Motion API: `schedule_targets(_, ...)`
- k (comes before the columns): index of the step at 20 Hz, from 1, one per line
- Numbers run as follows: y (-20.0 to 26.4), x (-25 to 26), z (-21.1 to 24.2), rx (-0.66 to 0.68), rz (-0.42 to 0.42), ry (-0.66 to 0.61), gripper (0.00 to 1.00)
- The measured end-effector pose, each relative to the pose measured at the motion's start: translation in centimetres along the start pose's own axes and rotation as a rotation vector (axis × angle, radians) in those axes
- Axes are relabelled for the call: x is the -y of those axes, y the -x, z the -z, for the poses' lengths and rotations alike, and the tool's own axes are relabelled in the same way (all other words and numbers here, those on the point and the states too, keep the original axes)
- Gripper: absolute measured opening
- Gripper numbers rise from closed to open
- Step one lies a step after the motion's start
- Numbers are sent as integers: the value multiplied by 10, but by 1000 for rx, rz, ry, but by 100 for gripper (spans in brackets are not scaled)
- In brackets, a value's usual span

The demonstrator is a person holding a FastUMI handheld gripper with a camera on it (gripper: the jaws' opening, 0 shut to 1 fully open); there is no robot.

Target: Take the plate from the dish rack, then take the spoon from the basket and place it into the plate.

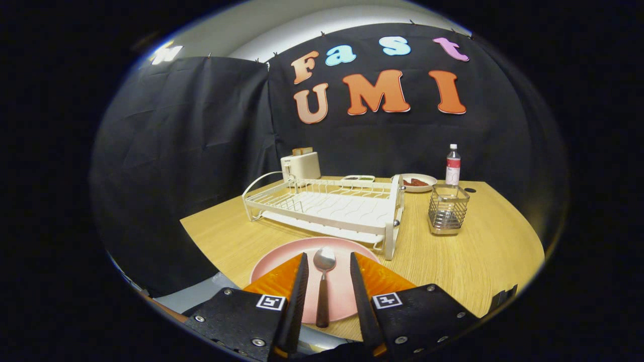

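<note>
gripper (327, 264) hangs over the plate, fingers spread apart, gripping nothing | spoon (323, 281) lies on the pink plate (274, 264) between the fingers, bowl toward the dish rack | dish rack (327, 208) just beyond plate | wire basket (448, 208) right of rack | bottle (453, 165) label too small to read

My tool (327, 264): two long, narrow fingers (301, 286) tapering forward, each mounted on a black textured block. Each block carries silver round-head screws along its edges and one square black-and-white coded marker near the finger base. Orange panels flank the fingers on their outer sides. The fingers stand parted, a gap between them.
</note>
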State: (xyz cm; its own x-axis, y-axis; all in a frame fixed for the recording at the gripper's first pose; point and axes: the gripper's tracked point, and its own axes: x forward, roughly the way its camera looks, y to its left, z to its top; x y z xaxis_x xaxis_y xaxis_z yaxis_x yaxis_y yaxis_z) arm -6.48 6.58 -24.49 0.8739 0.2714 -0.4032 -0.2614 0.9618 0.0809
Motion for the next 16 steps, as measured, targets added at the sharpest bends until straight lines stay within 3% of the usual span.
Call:
schedule_targets(7, 11, -5, -69, 162, 58, -22, 72)
schedule_targets(16, 43, 0, -150, 367, 178, 6, 90)
